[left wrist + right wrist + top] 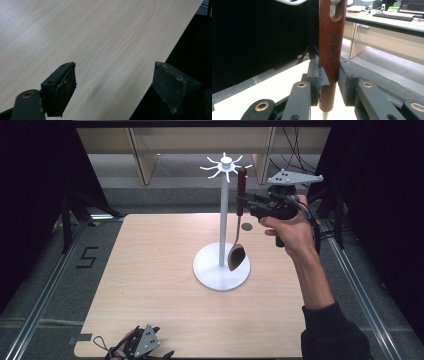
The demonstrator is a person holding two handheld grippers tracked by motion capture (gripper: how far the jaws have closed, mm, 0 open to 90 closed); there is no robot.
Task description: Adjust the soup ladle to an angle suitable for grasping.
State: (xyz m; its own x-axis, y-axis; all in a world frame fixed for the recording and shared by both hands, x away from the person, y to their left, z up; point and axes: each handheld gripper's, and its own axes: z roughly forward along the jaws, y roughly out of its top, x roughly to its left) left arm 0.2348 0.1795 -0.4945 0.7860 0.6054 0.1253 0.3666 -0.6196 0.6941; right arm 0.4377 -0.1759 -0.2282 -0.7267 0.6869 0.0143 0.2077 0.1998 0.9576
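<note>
left gripper [142, 347]: nearest the camera, at the table's near edge, low over the wood; jaws wide apart, nothing between them, bare tabletop [100, 37] ahead
right gripper [245, 200]: raised beside the rack's top, held level in the person's right hand [290, 227]; jaws clamped on the spoon's handle, pads [317, 77] pressing both sides
spoon [239, 220]: hangs upright, brown wooden handle [332, 50] marked SUPOR, slot at its top; metal bowl [236, 256] down, just above the base
rack [223, 210]: white pole with radial hooks at top, round base [212, 272] mid-table
hook contact: cannot tell if the slot sits on a hook
</note>
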